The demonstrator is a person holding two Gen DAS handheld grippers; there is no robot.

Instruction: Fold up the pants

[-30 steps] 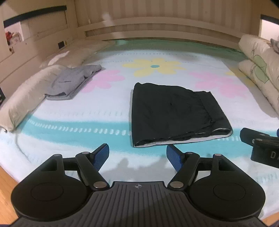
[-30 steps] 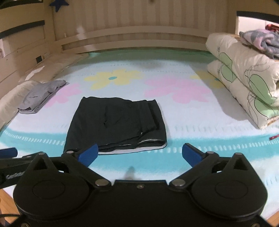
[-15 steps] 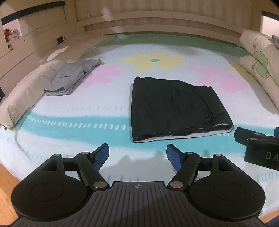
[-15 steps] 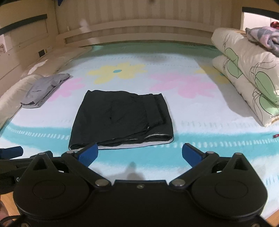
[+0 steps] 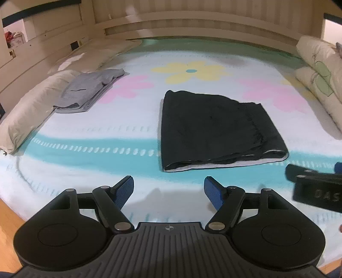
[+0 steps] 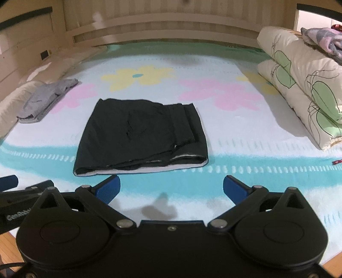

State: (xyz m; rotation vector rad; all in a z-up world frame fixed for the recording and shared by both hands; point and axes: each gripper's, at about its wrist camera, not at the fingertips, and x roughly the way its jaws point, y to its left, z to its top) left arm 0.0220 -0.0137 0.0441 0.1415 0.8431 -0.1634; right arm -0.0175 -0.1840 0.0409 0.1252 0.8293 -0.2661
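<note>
The black pants (image 5: 215,130) lie folded into a flat rectangle on the flowered bed sheet; they also show in the right wrist view (image 6: 143,134). A white lining edge shows along their near side. My left gripper (image 5: 168,190) is open and empty, held over the near edge of the bed, short of the pants. My right gripper (image 6: 171,188) is open and empty, also near the bed's front edge, just in front of the pants. Each gripper shows at the edge of the other's view.
Folded grey clothes (image 5: 89,92) lie at the left beside a long pillow (image 5: 32,111). A folded cream quilt (image 6: 303,85) with green shapes is stacked at the right, with a crumpled cloth (image 6: 322,40) on top. A wooden bed frame (image 5: 192,19) runs behind. Wood floor shows below the bed's near edge.
Both grippers have drawn slightly back and lowered toward the bed's near edge. The pants have not moved. Both stay open.
</note>
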